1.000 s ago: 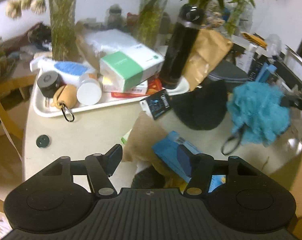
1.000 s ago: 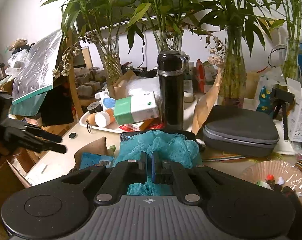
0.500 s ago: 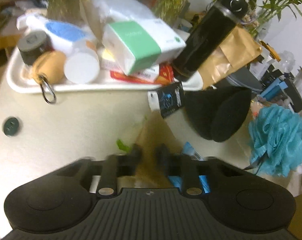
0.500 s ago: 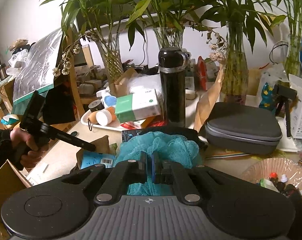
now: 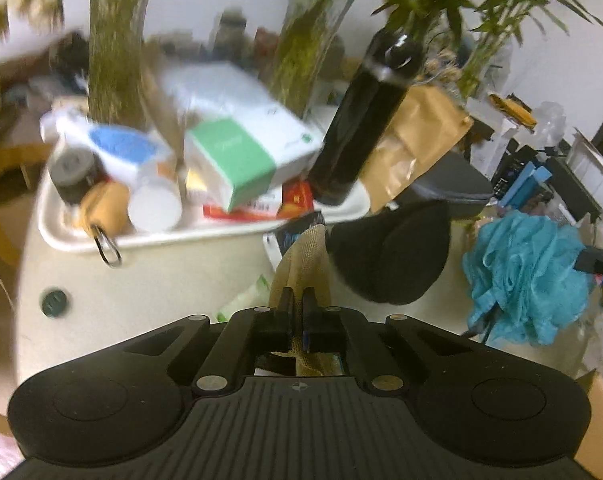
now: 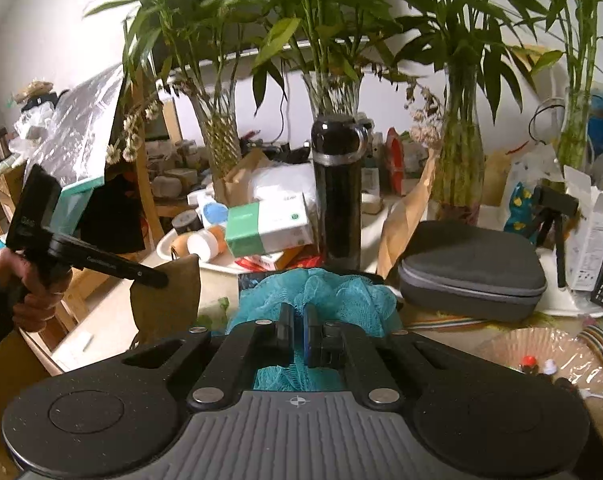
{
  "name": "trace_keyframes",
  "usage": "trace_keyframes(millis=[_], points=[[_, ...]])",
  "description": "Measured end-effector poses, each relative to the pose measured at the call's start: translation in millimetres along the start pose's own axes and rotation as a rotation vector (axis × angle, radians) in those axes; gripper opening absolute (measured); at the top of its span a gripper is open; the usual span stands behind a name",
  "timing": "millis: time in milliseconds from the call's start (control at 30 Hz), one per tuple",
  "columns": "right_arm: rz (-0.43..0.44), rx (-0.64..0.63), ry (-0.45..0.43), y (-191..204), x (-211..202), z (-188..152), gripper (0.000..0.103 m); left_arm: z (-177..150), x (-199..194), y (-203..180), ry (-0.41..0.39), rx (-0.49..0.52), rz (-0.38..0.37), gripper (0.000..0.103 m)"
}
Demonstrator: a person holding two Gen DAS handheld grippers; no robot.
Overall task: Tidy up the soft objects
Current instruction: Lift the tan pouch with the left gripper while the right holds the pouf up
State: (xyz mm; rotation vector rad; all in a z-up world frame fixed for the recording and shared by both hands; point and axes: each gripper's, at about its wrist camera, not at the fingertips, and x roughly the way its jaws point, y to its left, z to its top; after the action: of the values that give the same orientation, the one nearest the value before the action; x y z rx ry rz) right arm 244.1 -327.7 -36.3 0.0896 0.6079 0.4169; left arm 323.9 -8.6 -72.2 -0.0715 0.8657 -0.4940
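My left gripper (image 5: 297, 300) is shut on a tan cloth (image 5: 305, 258) and holds it lifted above the table; from the right wrist view the same gripper (image 6: 157, 278) pinches the cloth (image 6: 169, 300), which hangs down from it. My right gripper (image 6: 297, 316) is shut on a teal mesh bath pouf (image 6: 333, 292); the pouf also shows at the right of the left wrist view (image 5: 529, 276). A black soft cap (image 5: 389, 256) lies on the table between them.
A white tray (image 5: 205, 236) holds a green-and-white box (image 5: 237, 160), jars and a black flask (image 5: 361, 120). A grey zip case (image 6: 473, 268) lies at right. Glass vases (image 6: 457, 152) with bamboo stand behind. A dark round lid (image 5: 54, 301) lies at left.
My left gripper went from open to shut on the tan cloth and lifted it off the table. My right gripper stayed shut on the pouf, barely moving.
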Motion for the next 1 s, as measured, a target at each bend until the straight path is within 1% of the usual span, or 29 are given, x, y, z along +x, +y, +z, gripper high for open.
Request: trace_keyframes(millis=[100, 200, 400, 733, 1000], points=[[0.002, 0.006, -0.02, 3, -11, 4, 0.006, 3, -20, -12, -0.045, 0.052, 0.04, 0.004], [0.012, -0.003, -0.039, 10, -25, 10, 0.006, 8, -39, -22, -0.083, 0.077, 0.046, 0.004], [-0.005, -0.052, -0.06, 27, -51, 22, 0.006, 14, -76, -42, -0.137, 0.107, 0.051, 0.004], [0.016, -0.11, -0.085, 52, -92, 27, 0.006, 9, -133, -73, -0.198, 0.154, 0.056, 0.004], [0.036, -0.154, -0.096, 69, -113, 24, 0.006, -4, -172, -92, -0.217, 0.175, 0.041, 0.004]])
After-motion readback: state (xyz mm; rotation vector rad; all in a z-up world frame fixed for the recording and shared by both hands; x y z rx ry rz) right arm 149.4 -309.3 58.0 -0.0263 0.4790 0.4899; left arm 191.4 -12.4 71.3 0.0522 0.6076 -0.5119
